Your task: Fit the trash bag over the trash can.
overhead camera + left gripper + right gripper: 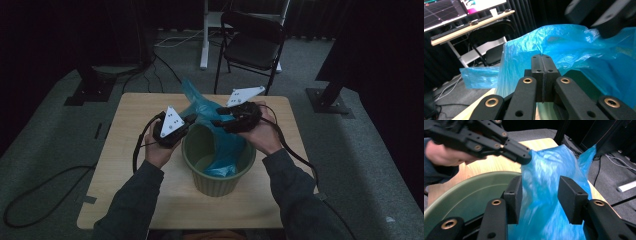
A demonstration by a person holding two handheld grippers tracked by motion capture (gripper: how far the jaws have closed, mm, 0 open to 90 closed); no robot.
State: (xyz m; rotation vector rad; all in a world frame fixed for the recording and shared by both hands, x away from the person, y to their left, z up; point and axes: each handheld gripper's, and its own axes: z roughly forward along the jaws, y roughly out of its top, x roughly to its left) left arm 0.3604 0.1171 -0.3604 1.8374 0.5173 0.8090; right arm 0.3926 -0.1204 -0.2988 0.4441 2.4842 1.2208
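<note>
A green bucket [192, 160] stands in the middle of the wooden table [125, 170]. A blue plastic bag [227, 145] hangs partly inside it and rises over the far rim. My left gripper [192, 118] sits at the bucket's far left rim, its jaws shut on the bag's upper edge [574, 45]; the closed tips [543, 58] pinch the film. My right gripper [220, 122] hovers over the far right rim. Its jaws [540, 195] stand open with the bag [544, 170] hanging loosely between the pads, which do not press on it. The left gripper [521, 157] holds the bag just beyond.
A black folding chair [252, 42] and a white desk leg [204, 35] stand behind the table. Cables run over the grey carpet at the left [45, 190]. Dark stand bases sit at the back left [90, 92] and right [330, 102].
</note>
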